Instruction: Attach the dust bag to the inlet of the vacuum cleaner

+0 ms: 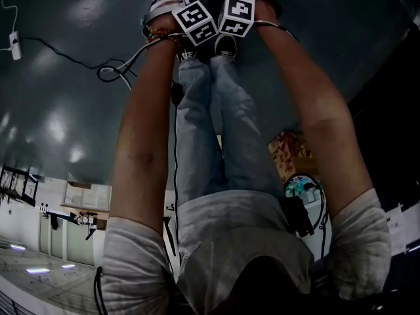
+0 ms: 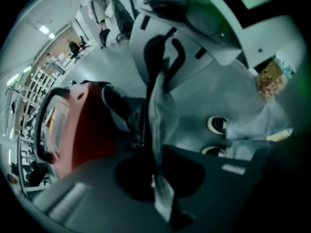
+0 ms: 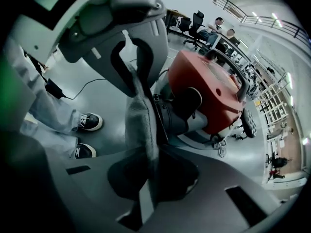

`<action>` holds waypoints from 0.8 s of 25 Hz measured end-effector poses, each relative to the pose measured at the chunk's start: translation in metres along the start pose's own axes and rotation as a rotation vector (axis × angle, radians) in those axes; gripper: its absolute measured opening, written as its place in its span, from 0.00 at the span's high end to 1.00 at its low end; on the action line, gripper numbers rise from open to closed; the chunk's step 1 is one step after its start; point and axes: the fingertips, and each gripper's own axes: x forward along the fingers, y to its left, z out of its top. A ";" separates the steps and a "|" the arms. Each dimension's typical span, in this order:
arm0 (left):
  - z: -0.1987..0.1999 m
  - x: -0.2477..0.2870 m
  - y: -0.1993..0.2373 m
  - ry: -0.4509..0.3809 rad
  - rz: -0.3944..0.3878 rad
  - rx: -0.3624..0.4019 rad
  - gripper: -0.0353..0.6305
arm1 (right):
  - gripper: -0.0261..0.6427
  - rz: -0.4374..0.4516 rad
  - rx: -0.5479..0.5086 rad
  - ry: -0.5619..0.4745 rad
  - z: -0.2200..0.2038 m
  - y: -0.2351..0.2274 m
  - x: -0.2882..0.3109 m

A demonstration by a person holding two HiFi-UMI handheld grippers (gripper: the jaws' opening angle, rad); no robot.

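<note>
A black cable point(image 1: 65, 56) is snaking across the glossy grey floor point(image 1: 59, 117), a patterned box point(image 1: 289, 151) is sitting nearby, and office chairs point(image 3: 196, 21) are standing beyond.

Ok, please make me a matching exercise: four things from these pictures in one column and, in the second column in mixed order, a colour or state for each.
Things
1. dust bag
2. vacuum cleaner
3. shoes
4. jeans

Colour or state
a. black with white soles
b. red body
c. light blue
d. grey fabric, pinched by the left claw and the right claw

Pairs: 1-d, 2-b, 3-a, 4-c
</note>
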 end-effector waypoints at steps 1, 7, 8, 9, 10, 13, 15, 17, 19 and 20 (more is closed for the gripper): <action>0.001 0.000 0.000 -0.001 0.000 0.006 0.93 | 0.93 -0.001 0.006 0.001 -0.001 0.000 0.002; 0.004 -0.004 0.010 -0.016 0.037 -0.001 0.92 | 0.93 0.007 0.006 0.000 -0.001 0.005 -0.001; 0.000 -0.001 0.007 -0.010 0.029 -0.009 0.93 | 0.93 0.003 -0.010 -0.003 0.002 0.001 -0.002; -0.002 0.001 0.005 -0.004 0.020 -0.012 0.93 | 0.93 -0.001 -0.021 -0.005 0.004 -0.003 -0.002; -0.002 0.001 0.004 -0.002 0.013 -0.009 0.93 | 0.93 -0.006 -0.022 -0.007 0.004 -0.006 0.000; 0.004 -0.008 0.007 -0.016 0.023 0.017 0.92 | 0.93 -0.011 -0.004 -0.008 -0.001 -0.004 0.008; 0.009 -0.019 0.007 -0.035 0.032 0.036 0.92 | 0.93 -0.009 0.003 -0.007 -0.005 0.000 0.009; 0.013 -0.023 0.009 -0.043 0.032 0.034 0.92 | 0.93 -0.012 0.007 -0.002 -0.007 -0.001 0.006; 0.012 -0.018 0.013 -0.032 0.025 0.005 0.92 | 0.93 -0.014 -0.001 0.003 -0.005 -0.003 0.000; 0.010 -0.013 0.015 -0.023 0.021 -0.016 0.92 | 0.93 -0.014 -0.010 0.002 -0.004 -0.003 -0.003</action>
